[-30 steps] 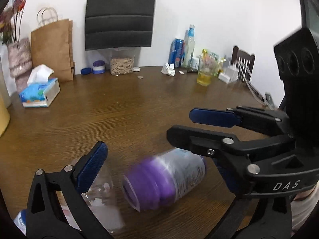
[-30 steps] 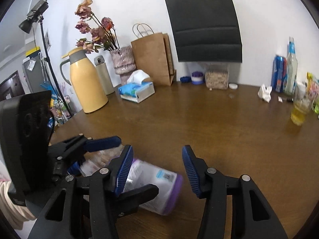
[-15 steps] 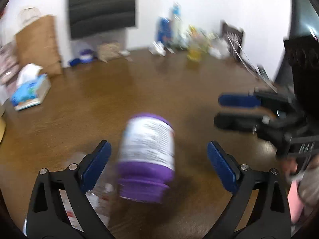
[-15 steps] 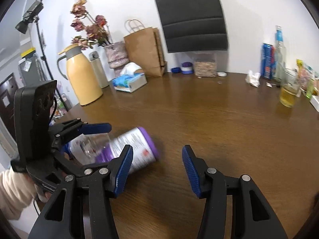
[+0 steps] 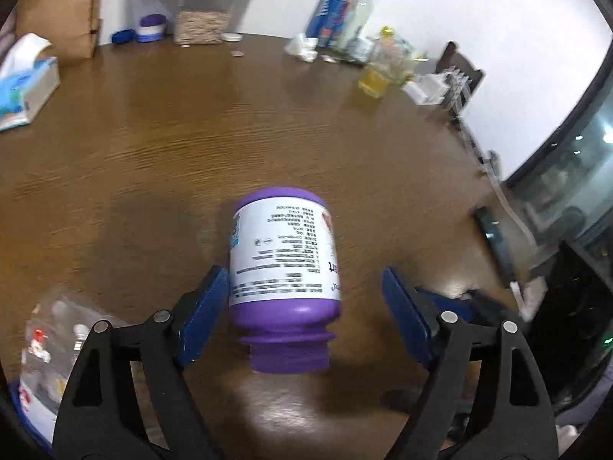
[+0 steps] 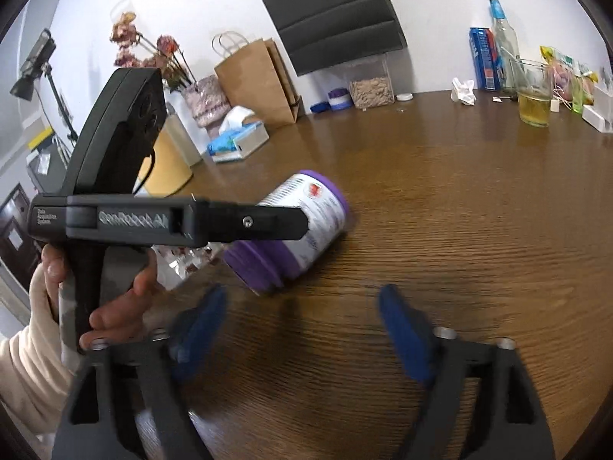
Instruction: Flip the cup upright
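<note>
The purple cup (image 5: 284,268) lies on its side on the brown wooden table (image 5: 153,145), its narrow purple neck pointing back toward the left gripper (image 5: 306,322) and its base pointing away across the table. The left gripper's jaws are spread wide around the cup's lower half; the left blue pad sits just beside or against the label, though contact cannot be confirmed, while the right pad stands apart from it with bare wood between. To the left of the cup, near the table's edge, lies a crumpled clear plastic bag (image 5: 57,329), just beside the left finger. Beyond the cup the tabletop is open far back. In the right wrist view a person's hand (image 6: 115,299) grips the left gripper's handle at the left, and the cup (image 6: 302,226) lies tilted ahead of the right gripper (image 6: 302,329), whose blurred jaws are spread and hold nothing. Along the far side stand a tissue box (image 5: 27,92), a brown paper bag (image 6: 260,80), a clear container of grains (image 6: 371,92), bottles and a glass of yellow liquid (image 6: 534,96) before a white wall.
</note>
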`<state>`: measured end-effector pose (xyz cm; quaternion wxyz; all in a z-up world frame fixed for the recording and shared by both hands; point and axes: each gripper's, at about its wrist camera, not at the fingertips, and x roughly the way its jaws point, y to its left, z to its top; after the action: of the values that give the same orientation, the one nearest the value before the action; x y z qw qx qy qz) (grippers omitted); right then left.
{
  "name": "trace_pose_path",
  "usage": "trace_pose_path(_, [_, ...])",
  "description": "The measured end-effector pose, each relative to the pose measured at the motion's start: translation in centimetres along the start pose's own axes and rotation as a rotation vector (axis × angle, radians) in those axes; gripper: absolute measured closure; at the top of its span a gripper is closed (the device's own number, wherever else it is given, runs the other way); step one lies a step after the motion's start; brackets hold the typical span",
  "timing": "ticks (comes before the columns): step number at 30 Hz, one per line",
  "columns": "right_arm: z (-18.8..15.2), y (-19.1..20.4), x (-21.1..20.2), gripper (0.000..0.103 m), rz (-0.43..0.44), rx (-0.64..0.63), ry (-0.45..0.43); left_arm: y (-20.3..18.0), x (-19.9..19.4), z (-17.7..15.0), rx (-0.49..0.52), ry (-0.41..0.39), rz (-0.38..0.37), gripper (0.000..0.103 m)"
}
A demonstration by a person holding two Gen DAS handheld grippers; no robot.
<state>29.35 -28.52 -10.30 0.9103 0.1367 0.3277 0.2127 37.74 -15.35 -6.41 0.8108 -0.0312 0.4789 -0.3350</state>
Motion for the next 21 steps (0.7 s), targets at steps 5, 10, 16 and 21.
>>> trace_pose_path(5, [1.3,1.3,2.2,0.016,-0.043,0.035,0.015,-0.1,-0.6,-0.1,-0.02,0.023,-0.051,0.024])
trace_pose_path(10, [2.1,0.3,4.6,0.033,-0.092,0.109,0.036,0.2,-2.0,0.1,0.008,-0.058,0.112,0.024])
trace_pose_path(16, [1.3,3.2,4.1,0.033,-0.031,-0.085,0.073,0.6,-1.6,0.8,0.032,-0.108,0.199,0.024])
trace_pose_path(21, [0.1,4.2,3.4,0.032,-0.022,-0.206,0.122,1.4,0.7,0.9,0.017,-0.093,0.225,0.024])
